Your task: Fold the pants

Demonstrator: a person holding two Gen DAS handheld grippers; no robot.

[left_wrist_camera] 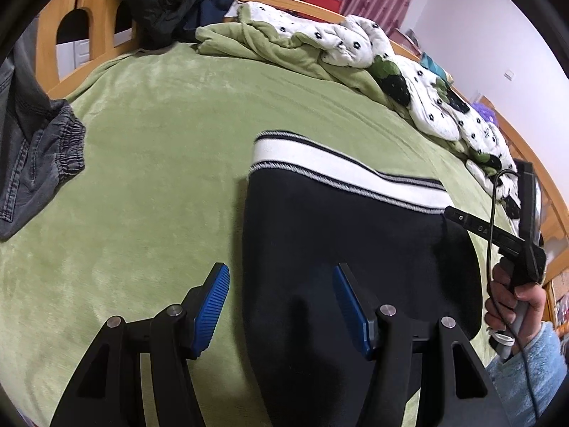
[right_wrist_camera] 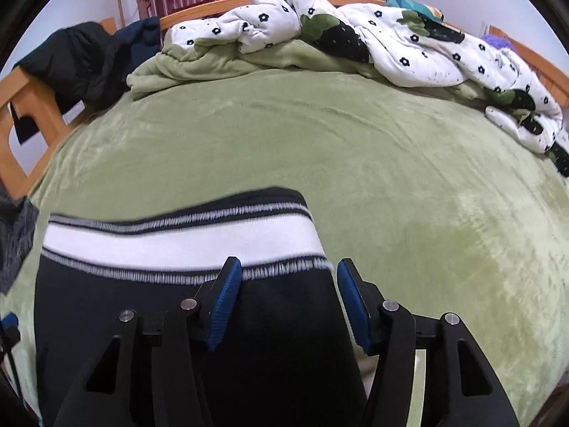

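Observation:
Black pants (left_wrist_camera: 320,235) with a white striped waistband (left_wrist_camera: 341,170) lie flat on the green bed cover (left_wrist_camera: 160,124). My left gripper (left_wrist_camera: 281,302) is open, its fingers astride the pants' left edge, low over the cloth. The right gripper's body (left_wrist_camera: 526,245), held in a hand, shows at the pants' right side. In the right wrist view the pants (right_wrist_camera: 142,313) and waistband (right_wrist_camera: 177,238) lie below my open right gripper (right_wrist_camera: 288,299), whose fingers straddle the pants' right edge just below the waistband.
Grey jeans (left_wrist_camera: 32,153) lie at the bed's left edge. A crumpled white flowered quilt (right_wrist_camera: 391,35) and green blanket (right_wrist_camera: 213,60) sit along the far side. Dark jackets (right_wrist_camera: 81,60) hang on the wooden bed frame (left_wrist_camera: 64,35). Green cover stretches right of the pants (right_wrist_camera: 444,213).

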